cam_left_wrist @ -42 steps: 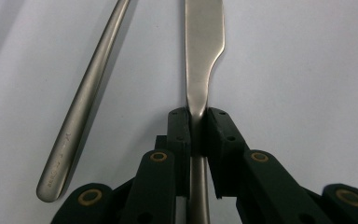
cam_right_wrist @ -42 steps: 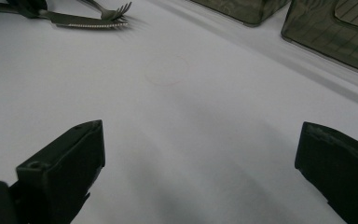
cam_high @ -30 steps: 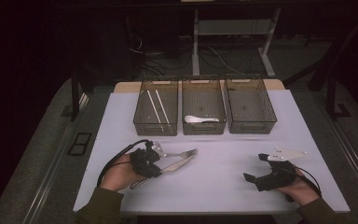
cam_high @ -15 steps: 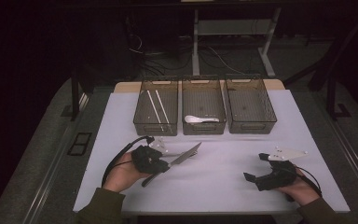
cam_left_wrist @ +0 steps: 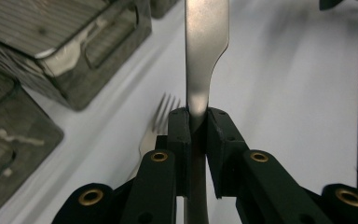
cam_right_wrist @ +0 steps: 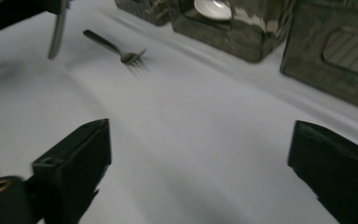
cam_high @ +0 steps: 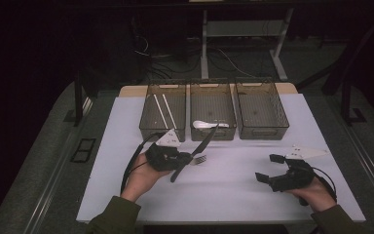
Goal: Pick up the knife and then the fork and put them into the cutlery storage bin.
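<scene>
My left gripper (cam_high: pixel 187 158) is shut on a metal table knife (cam_high: pixel 205 141) at the table's left middle. The blade slants up toward the middle bin. In the left gripper view the knife (cam_left_wrist: pixel 206 42) rises straight from between the pressed pads of my left gripper (cam_left_wrist: pixel 198 119). A metal fork (cam_high: pixel 200 159) lies on the white table just under it, and its tines (cam_left_wrist: pixel 161 116) show beside the left jaw. At the right, my right gripper (cam_high: pixel 267 167) is open; its jaws have just been closing a little with nothing between them. From the right gripper (cam_right_wrist: pixel 200 140) the fork (cam_right_wrist: pixel 116 49) lies far ahead.
Three clear bins stand in a row at the back of the white mat. The left bin (cam_high: pixel 148 127) holds two white sticks (cam_high: pixel 161 109), the middle bin (cam_high: pixel 213 136) a white spoon (cam_high: pixel 209 125), and the right bin (cam_high: pixel 263 131) looks empty. Dark floor surrounds the table.
My left gripper has risen and shifted toward the bins with the knife, whose blade now points at the middle bin. The fork stays on the table. The right hand has kept still.
</scene>
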Demonstrator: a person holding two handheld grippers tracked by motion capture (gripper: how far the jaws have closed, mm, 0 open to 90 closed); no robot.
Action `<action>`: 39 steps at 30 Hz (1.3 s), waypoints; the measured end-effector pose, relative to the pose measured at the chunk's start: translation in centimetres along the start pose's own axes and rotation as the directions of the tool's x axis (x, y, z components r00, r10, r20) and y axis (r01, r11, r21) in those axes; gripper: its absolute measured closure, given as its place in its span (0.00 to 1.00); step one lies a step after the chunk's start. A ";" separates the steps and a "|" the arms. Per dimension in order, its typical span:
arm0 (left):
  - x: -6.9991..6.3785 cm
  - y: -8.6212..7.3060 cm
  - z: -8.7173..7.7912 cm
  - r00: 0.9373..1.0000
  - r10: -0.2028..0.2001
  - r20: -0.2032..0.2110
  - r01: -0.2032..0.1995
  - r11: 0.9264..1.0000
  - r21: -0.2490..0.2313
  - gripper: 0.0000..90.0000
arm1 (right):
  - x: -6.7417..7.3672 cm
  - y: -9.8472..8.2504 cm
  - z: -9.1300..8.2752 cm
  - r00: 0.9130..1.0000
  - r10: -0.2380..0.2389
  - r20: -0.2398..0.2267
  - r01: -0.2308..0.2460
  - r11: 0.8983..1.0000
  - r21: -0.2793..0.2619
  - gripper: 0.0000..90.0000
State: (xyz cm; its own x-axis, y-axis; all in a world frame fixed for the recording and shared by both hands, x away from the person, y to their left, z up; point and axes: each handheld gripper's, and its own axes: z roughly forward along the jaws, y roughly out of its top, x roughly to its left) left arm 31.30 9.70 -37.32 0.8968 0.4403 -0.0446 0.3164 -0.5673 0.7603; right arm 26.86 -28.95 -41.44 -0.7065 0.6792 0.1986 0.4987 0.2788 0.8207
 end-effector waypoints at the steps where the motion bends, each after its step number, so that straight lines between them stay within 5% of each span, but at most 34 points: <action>1: 0.0 0.2 0.2 1.000 0.003 -0.005 -0.003 1.000 -0.005 0.88 | 0.0 0.3 0.0 1.000 0.004 -0.009 -0.004 1.000 0.006 0.08; 7: -0.5 1.4 1.6 1.000 -0.006 -0.020 0.005 0.998 -0.058 0.88 | 0.5 1.7 0.3 0.998 0.010 -0.061 -0.011 1.000 -0.018 0.25; 14: -1.1 2.9 3.5 1.000 -0.007 -0.024 0.005 0.996 -0.095 0.88 | 0.2 2.8 0.5 0.988 0.088 -0.126 -0.094 0.994 -0.046 0.44; 20: -1.4 4.0 5.4 0.999 -0.021 -0.048 0.015 0.992 -0.122 0.88 | -0.4 4.7 0.5 0.988 0.092 -0.123 -0.103 0.991 -0.089 0.45; 26: -1.6 4.7 6.3 0.995 -0.048 -0.084 0.033 0.984 -0.174 0.88 | 0.2 6.9 1.0 0.996 0.076 -0.053 -0.081 0.991 -0.105 0.37; 39: -2.7 4.5 7.2 0.994 -0.043 -0.103 0.020 0.978 -0.209 0.88 | 1.2 9.1 4.2 0.989 0.082 -0.124 -0.099 0.985 -0.141 0.52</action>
State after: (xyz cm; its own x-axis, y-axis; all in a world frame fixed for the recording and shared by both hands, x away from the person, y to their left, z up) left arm 32.59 0.93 -38.45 0.8458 0.5334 -0.0102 0.2630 -0.4002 0.8779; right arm 32.62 -22.75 -36.01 -0.7203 0.6101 0.3301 0.4904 0.1114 0.8643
